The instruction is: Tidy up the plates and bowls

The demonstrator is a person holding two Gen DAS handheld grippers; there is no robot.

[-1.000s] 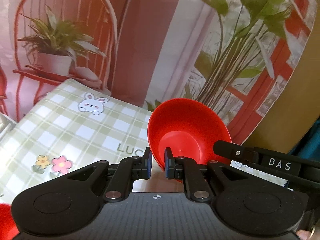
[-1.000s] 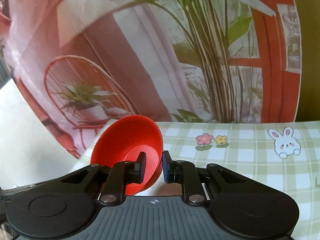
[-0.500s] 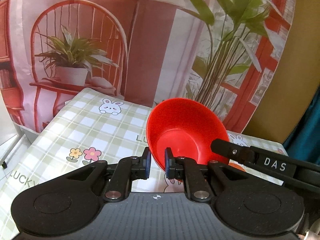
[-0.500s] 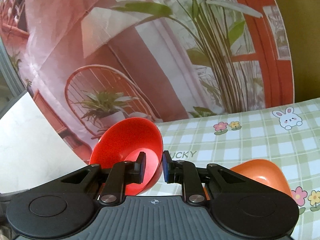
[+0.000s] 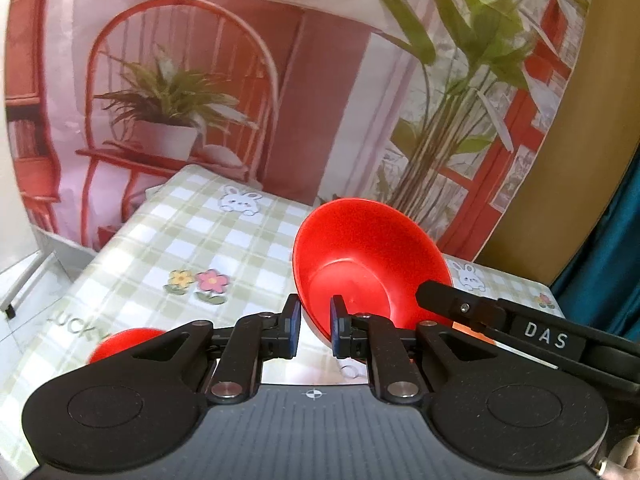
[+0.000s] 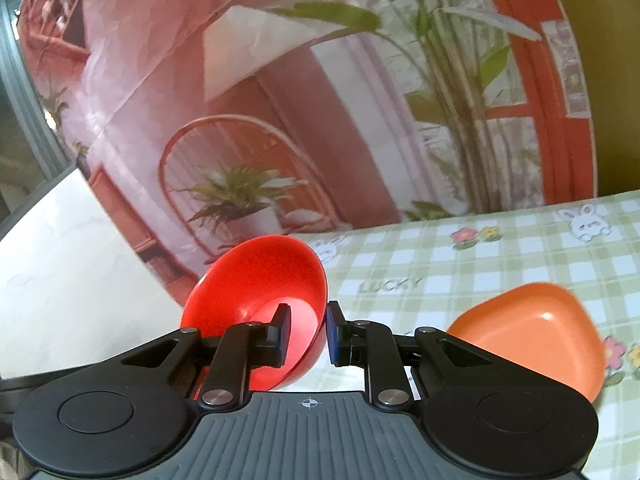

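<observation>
My left gripper (image 5: 314,326) is shut on the rim of a red bowl (image 5: 370,258), held tilted above the checked tablecloth (image 5: 192,248). My right gripper (image 6: 306,334) is shut on the rim of a second red bowl (image 6: 256,300), also tilted and lifted off the table. In the left wrist view the other gripper's black arm marked DAS (image 5: 532,332) reaches in from the right, just beside the left bowl. An orange rounded-triangle dish (image 6: 532,328) lies on the cloth to the right of my right gripper. Another red item (image 5: 124,344) peeks out at lower left behind my left gripper.
The table carries a green-and-white checked cloth (image 6: 480,264) with bunny and flower prints. A printed backdrop of a chair, a plant and a lamp (image 5: 180,92) hangs right behind the table. A white surface (image 6: 60,280) lies off the table's left edge.
Both grippers have tilted downward, still holding their bowls. More of the table shows now. The orange dish has come further into the right wrist view, and a red item has appeared at lower left.
</observation>
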